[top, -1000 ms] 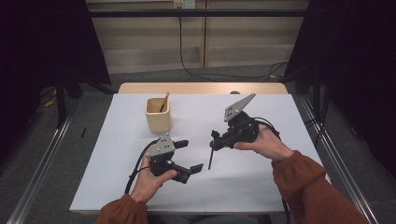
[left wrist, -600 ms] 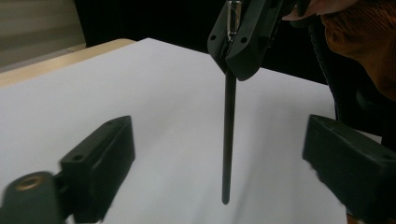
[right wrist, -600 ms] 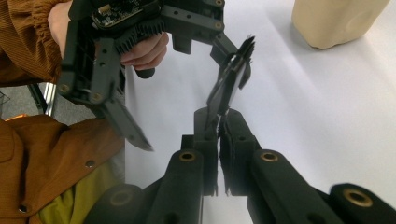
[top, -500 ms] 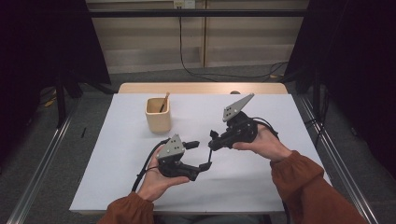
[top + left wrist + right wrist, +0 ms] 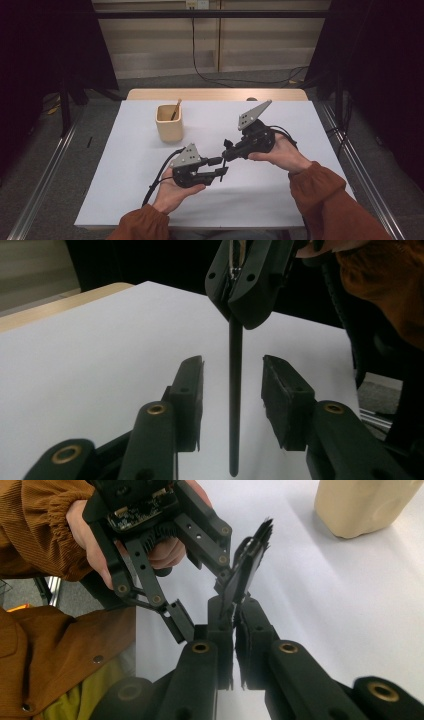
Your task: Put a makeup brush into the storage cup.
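Note:
My right gripper is shut on the top of a thin black stick, which hangs straight down above the white table. My left gripper, held in the person's hand, points at the stick from the left. In the left gripper view the stick stands in the gap between the left gripper's fingers, and neither pad touches it. These jaws have just been closing around it. In the right gripper view the right gripper has its jaws pressed together, with the left gripper right in front.
A beige cup with a brown wooden stick in it stands at the back left of the table. A bare wooden edge runs along the table's far side. Both forearms wear rust-coloured sleeves.
The left hand has moved right, up to the right gripper, and its jaws have narrowed around the hanging stick. The right hand has kept still.

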### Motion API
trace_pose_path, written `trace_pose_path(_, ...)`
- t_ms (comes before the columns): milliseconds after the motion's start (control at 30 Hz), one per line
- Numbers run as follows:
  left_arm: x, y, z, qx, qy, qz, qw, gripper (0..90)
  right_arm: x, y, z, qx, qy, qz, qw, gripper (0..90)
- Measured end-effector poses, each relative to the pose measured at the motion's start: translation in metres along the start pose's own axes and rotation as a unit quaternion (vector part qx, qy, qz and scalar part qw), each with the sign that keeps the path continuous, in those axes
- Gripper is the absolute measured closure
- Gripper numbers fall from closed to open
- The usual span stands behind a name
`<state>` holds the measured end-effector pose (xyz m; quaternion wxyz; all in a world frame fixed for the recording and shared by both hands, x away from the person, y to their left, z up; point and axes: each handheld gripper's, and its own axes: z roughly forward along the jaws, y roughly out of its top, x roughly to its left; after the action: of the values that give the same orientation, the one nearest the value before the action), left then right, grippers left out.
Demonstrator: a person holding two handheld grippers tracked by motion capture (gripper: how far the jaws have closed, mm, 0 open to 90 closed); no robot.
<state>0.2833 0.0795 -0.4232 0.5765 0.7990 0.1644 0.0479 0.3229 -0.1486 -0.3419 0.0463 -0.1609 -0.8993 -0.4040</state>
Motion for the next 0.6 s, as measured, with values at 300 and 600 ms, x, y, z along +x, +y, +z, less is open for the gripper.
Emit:
trace_pose_path(300, 0.0012, 0.0012, 0.0011, -0.017, 0.005, -0.014, 0.9997, 74.0, 0.0011, 0.0015, 0.0036, -0.001, 0.003, -0.003, 1.0, 85.0)
trace_pose_path(600, -0.0015, 0.0018, 0.0002, -0.015, 0.011, -0.014, 0.9997, 82.4, 0.0011, 0.0003, 0.0039, -0.007, 0.004, -0.004, 1.0, 85.0)
